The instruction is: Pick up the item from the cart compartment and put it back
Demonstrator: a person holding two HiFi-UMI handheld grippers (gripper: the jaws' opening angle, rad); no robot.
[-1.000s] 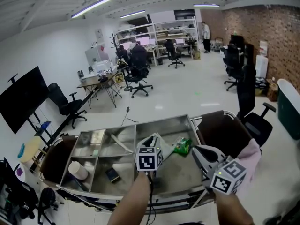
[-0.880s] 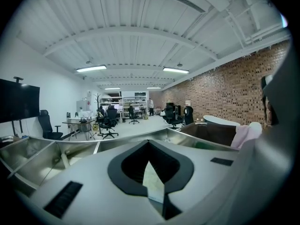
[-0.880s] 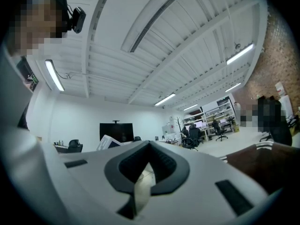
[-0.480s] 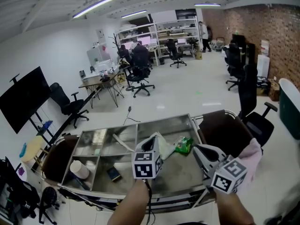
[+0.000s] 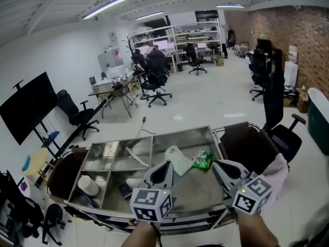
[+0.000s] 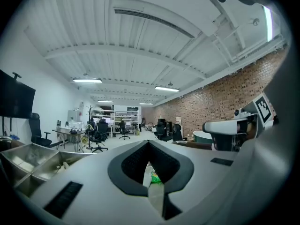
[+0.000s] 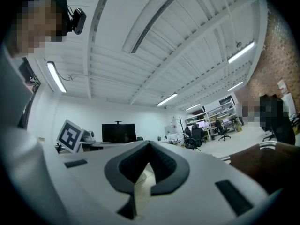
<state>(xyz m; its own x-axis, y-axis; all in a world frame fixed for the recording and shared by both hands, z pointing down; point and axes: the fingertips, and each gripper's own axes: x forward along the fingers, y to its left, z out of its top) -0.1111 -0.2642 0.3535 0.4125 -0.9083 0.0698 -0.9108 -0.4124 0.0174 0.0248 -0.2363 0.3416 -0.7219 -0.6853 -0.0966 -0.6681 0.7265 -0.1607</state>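
Observation:
A white pouch (image 5: 177, 160) lies flat in the large right compartment of the steel cart (image 5: 177, 134), with a green packet (image 5: 202, 160) just to its right. My left gripper (image 5: 165, 166) hangs over the cart's near side, short of the pouch and apart from it, shut with nothing held. In the left gripper view the pouch (image 6: 146, 174) and packet (image 6: 155, 177) show past the closed jaws. My right gripper (image 5: 220, 165) hovers at the cart's right front corner, shut and empty. In the right gripper view its jaws meet, with the room beyond.
The left compartments hold a white cup (image 5: 88, 186), a small dark object (image 5: 123, 191) and a pale strip (image 5: 134, 157). Brown seats (image 5: 247, 144) stand at both ends of the cart. Office chairs (image 5: 157, 81) and desks fill the far room.
My left gripper drew back toward me and down-left in the head view, away from the white pouch, which now lies free in the compartment. The right gripper kept still.

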